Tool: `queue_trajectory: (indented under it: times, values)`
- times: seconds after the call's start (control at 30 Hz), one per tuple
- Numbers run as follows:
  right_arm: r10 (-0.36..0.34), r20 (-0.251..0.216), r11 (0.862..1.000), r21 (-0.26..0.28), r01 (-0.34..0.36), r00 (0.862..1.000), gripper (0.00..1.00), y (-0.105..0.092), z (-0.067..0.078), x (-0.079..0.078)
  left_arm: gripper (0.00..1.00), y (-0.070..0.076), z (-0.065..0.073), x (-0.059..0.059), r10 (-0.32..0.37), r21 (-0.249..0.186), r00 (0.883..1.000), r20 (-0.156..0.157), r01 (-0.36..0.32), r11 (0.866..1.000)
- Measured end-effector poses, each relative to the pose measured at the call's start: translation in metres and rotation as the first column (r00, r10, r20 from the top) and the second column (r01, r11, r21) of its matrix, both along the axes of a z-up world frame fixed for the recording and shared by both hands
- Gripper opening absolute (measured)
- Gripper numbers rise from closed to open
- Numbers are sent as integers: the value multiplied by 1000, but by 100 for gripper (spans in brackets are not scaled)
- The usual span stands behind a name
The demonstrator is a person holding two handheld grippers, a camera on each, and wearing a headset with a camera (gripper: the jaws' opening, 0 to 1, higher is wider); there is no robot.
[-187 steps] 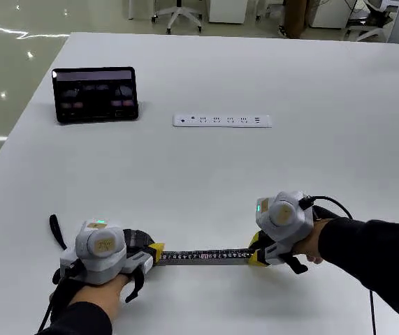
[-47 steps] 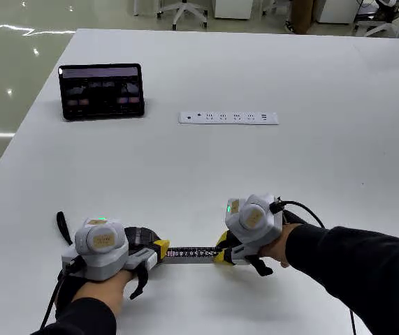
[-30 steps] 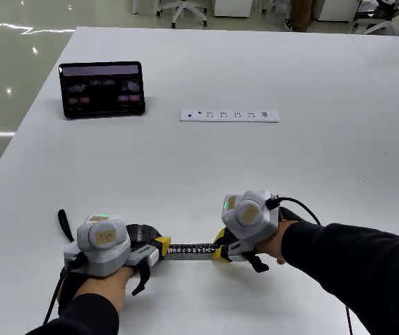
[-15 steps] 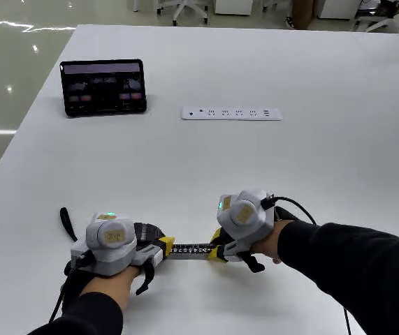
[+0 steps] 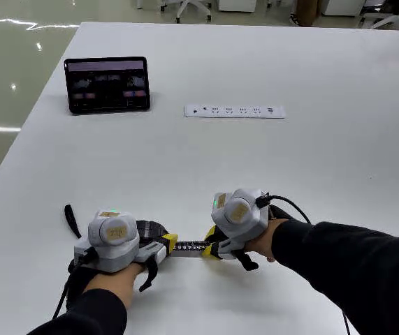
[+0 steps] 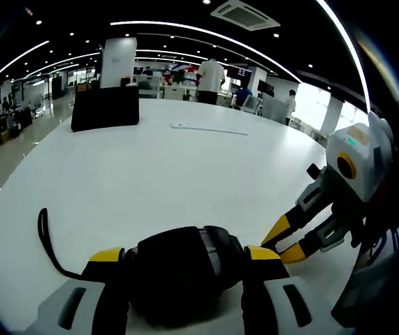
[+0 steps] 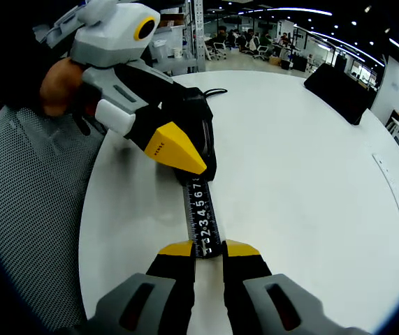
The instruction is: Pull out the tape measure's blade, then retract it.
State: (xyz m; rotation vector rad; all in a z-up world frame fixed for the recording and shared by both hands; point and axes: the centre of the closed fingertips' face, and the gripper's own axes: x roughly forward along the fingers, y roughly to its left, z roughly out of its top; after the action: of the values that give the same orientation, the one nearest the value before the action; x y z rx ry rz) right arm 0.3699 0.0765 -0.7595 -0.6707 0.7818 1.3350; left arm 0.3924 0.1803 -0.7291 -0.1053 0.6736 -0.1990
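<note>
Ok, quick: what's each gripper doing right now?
Left gripper: closed on the tape measure case.
Right gripper: closed on the end of the blade.

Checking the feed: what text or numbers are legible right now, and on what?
"1 2 3 4 5 6 7": scale numbers on the tape measure blade, counting up from the right gripper toward the case.
Small dark print on the left gripper fingers: too small to read.
Tablet screen: blurred, unreadable.
Power strip markings: too small to read.
</note>
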Motion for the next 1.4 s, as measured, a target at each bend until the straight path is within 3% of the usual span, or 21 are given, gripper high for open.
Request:
queue_trajectory:
  times: [0.33, 1.1, 1.3, 1.4]
  values:
    - [8, 12, 1000, -1, -8, 1000, 10, 2, 0, 4, 61, 1, 1, 0, 23, -15, 1000, 0, -23, 1000]
    - [26, -9, 1000, 0, -26, 1000, 10, 11, -2, 7, 61, 1, 1, 0, 18, -38, 1000, -4, -18, 999]
    - [24, -14, 1000, 1, -24, 1000, 10, 10, -2, 7, 63, 1, 1, 0, 9, -22, 1000, 5, -9, 1000]
    - [25, -12, 1000, 1, -25, 1000, 10, 10, -3, 7, 63, -2, 0, -1, -5, 14, 1000, 5, 5, 1000]
